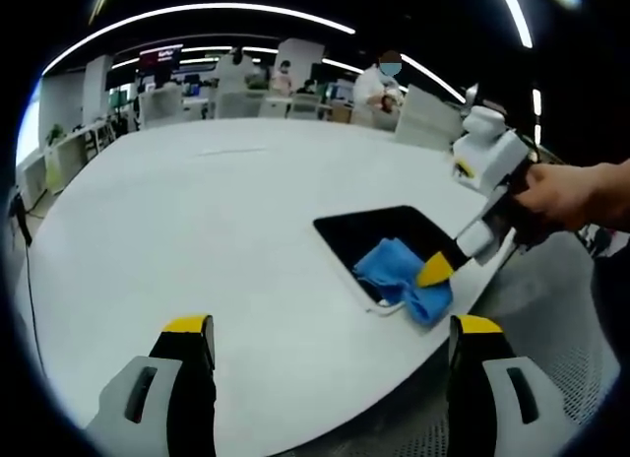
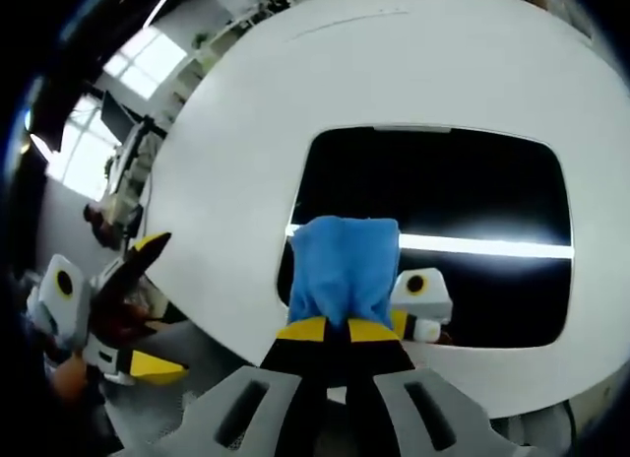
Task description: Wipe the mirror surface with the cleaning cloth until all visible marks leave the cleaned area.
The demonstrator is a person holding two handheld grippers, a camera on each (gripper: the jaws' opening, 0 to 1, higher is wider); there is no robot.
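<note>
A dark rectangular mirror (image 1: 379,232) lies flat on the white table (image 1: 197,211), near its right edge. A blue cleaning cloth (image 1: 399,277) rests on the mirror's near corner. My right gripper (image 1: 436,270) comes in from the right, held by a hand (image 1: 561,193), with its yellow tips on the cloth. In the right gripper view, my right gripper (image 2: 338,329) is shut on the blue cloth (image 2: 345,263), which is pressed onto the mirror (image 2: 463,196). My left gripper (image 1: 332,329) stands open over bare table, short of the mirror, and appears again as the left gripper (image 2: 108,309) beyond the table edge.
The round table (image 2: 246,102) edge curves close past the mirror, with grey floor (image 1: 551,309) beyond it. Ceiling light strips reflect in the mirror. Desks, chairs and people (image 1: 379,83) stand at the far side of the room. Bright windows (image 2: 108,132) lie behind the table.
</note>
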